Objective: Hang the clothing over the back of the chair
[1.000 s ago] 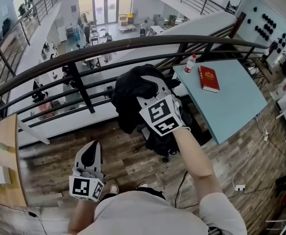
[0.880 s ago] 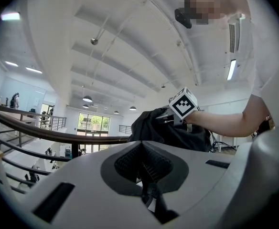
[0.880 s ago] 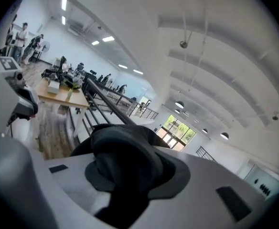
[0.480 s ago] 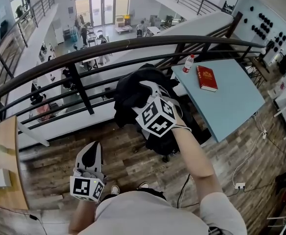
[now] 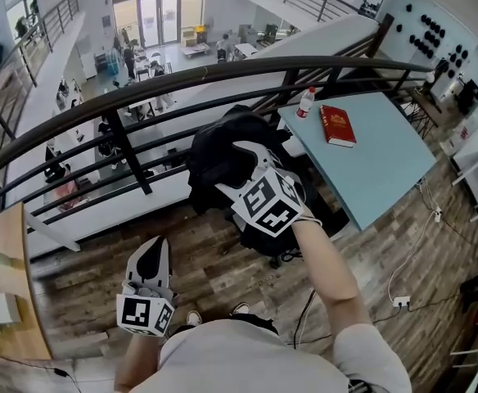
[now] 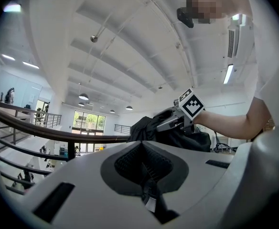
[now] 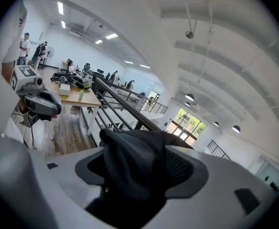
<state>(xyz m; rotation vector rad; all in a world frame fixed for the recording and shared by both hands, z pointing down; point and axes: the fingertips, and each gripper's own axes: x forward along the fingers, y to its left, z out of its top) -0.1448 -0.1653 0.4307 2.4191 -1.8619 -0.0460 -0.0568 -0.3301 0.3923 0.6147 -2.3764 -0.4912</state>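
Note:
The black clothing (image 5: 210, 158) lies bunched over the top of a dark chair (image 5: 273, 240) that stands against the railing. My right gripper (image 5: 232, 169) reaches into the heap from the near side. Its jaws have just been opening and now stand wide apart. A fold of the clothing (image 7: 130, 159) still lies loose in the gap of the right gripper (image 7: 142, 173). My left gripper (image 5: 151, 256) hangs low at the left, well away from the chair, shut and holding nothing. In the left gripper view, the left gripper (image 6: 142, 168) points level toward the clothing (image 6: 151, 128).
A dark curved railing (image 5: 182, 76) runs behind the chair, with an open hall far below. To the right is a blue table (image 5: 370, 170) with a red book (image 5: 337, 125) and a bottle (image 5: 305, 102). A wooden table (image 5: 6, 301) stands at the left. A power strip (image 5: 401, 301) lies on the floor.
My right gripper has sunk a little toward the chair and its fingers have spread apart around the clothing. The left gripper has stayed where it was.

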